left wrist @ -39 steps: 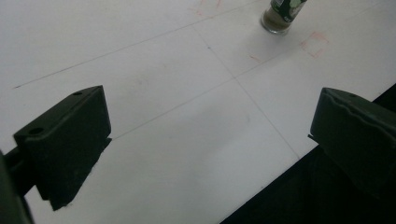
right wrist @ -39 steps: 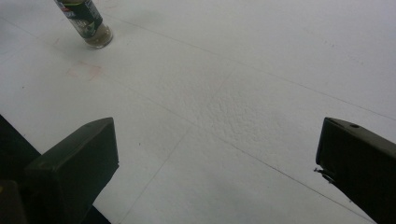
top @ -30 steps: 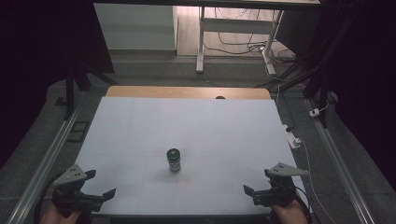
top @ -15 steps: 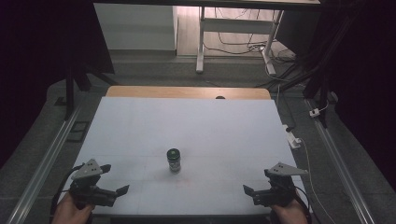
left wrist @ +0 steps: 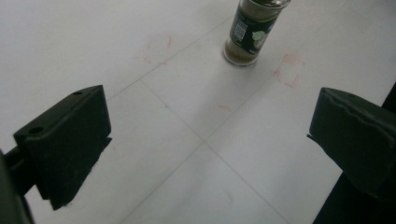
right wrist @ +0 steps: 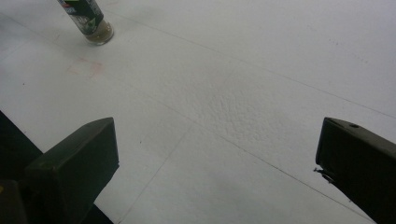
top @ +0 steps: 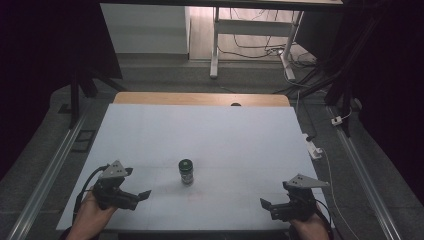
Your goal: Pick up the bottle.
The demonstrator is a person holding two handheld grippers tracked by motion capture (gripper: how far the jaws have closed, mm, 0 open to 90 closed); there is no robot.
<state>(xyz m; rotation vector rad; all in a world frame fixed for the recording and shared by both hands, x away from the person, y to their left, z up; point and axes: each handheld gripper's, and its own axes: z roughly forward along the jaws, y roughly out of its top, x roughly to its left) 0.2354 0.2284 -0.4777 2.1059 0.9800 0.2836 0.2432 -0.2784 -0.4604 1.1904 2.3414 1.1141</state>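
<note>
The approach step is judged to be under way: the left gripper (top: 136, 196) is hovering near the table's (top: 240, 130) near-left corner with jaws spread and empty, pointing at the spice jar (top: 186, 171), which is standing upright near the middle of the near edge. The right gripper (top: 267, 206), jaws likewise spread, is waiting at the near-right corner. The next move is calling for centring the jar between the left jaws before closing; the white surface is showing faint red marks, with desk legs and cables in the dim room beyond.

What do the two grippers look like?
Both are black. Left gripper and right gripper each carry a grey three-cornered plate on top and end in two blocky black jaws. A black cable trails from the left one. Each is held in a bare hand; no sleeves visible.
</note>
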